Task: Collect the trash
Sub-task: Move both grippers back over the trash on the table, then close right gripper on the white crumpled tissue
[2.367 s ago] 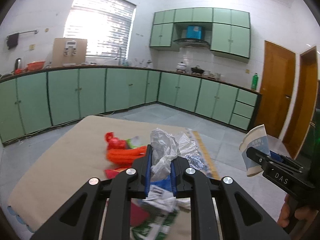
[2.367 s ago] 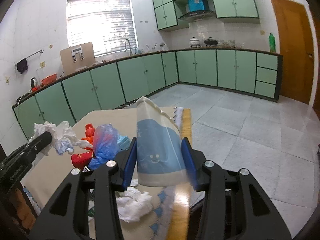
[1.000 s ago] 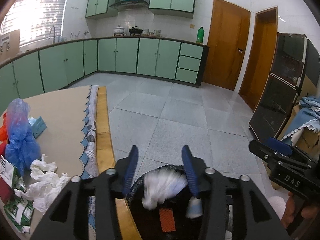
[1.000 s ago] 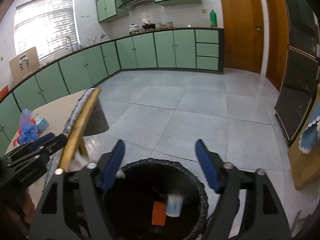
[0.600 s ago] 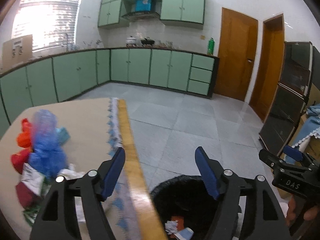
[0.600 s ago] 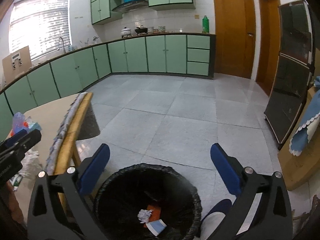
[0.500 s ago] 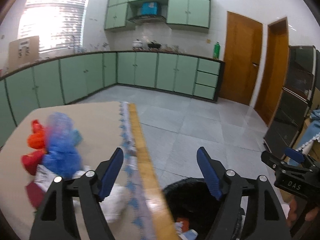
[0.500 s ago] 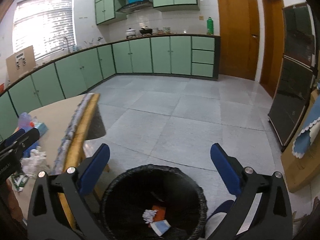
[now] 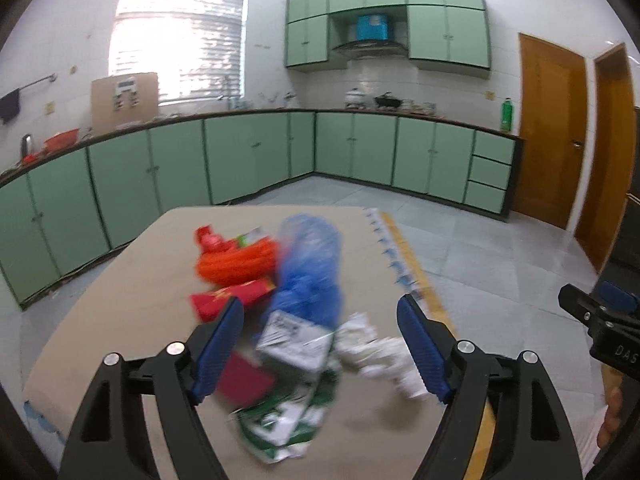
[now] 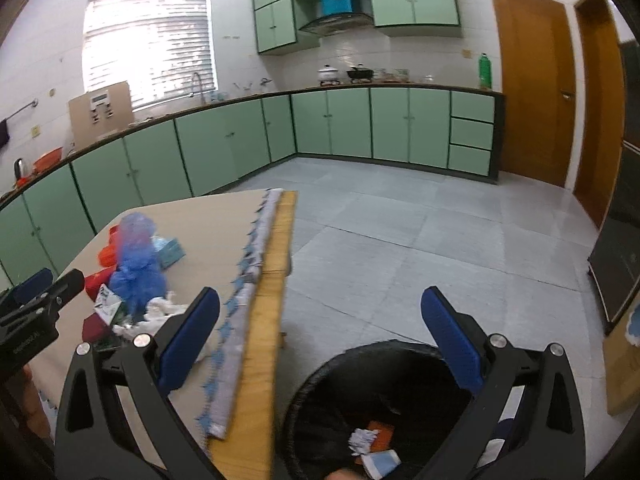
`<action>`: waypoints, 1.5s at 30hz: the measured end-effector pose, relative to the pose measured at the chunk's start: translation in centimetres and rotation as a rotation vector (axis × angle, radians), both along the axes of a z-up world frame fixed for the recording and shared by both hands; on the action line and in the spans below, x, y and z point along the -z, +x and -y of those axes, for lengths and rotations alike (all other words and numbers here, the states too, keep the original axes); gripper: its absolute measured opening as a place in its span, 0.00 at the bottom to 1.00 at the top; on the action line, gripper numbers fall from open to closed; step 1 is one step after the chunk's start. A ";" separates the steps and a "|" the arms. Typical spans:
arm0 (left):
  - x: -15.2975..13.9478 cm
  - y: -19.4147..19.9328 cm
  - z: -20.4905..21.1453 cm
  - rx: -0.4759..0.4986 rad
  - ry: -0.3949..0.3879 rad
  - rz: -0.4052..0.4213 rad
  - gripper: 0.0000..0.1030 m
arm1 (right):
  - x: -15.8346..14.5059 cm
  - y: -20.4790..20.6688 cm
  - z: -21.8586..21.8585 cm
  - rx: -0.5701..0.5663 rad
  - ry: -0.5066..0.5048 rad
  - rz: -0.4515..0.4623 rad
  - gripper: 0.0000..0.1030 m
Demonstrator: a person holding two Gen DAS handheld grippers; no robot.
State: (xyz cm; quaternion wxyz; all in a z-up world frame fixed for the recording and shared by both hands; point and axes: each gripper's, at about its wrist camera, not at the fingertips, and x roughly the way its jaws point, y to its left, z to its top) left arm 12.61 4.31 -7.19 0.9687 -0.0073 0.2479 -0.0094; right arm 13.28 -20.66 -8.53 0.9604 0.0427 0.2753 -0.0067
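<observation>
Right gripper (image 10: 320, 330) hangs wide open and empty above the black-lined trash bin (image 10: 320, 392), paper cup (image 10: 382, 462) and crumpled tissue (image 10: 362, 438) lying inside, while the left gripper (image 10: 38, 300) hovers over the table (image 10: 216, 224).

The left wrist view looks along its own gripper (image 9: 320, 344) from close above the near edge of the table (image 9: 120, 300), facing the trash pile (image 9: 296, 292) at 12 o'clock and the window wall beyond. The right gripper (image 9: 596, 320) shows at 3 o'clock in it.

The right wrist view looks from beside the table's edge, tilted down over the bin (image 10: 384, 360) at 6 o'clock, its gripper (image 10: 320, 340) framing the floor. The left gripper (image 10: 40, 292) sits at 9 o'clock. Both views share the table, the pile (image 10: 132, 276) and the green cabinets (image 9: 352, 148).
</observation>
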 end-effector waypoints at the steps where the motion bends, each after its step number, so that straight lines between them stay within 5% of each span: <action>1: 0.3 -0.2 -0.6 -0.011 0.001 -0.003 0.75 | 0.1 0.2 -0.6 -0.010 0.002 -0.005 0.95; 31: 4.0 0.0 -7.6 -0.141 -0.007 -0.068 0.75 | 5.6 5.4 -12.2 -0.164 -0.051 -0.112 0.94; 36: 4.5 0.2 -7.9 -0.139 -0.013 -0.078 0.75 | 6.2 6.2 -12.6 -0.192 -0.054 -0.148 0.77; 45: 4.9 0.5 -7.4 -0.124 -0.016 -0.087 0.75 | 6.6 6.4 -12.6 -0.213 -0.055 -0.171 0.69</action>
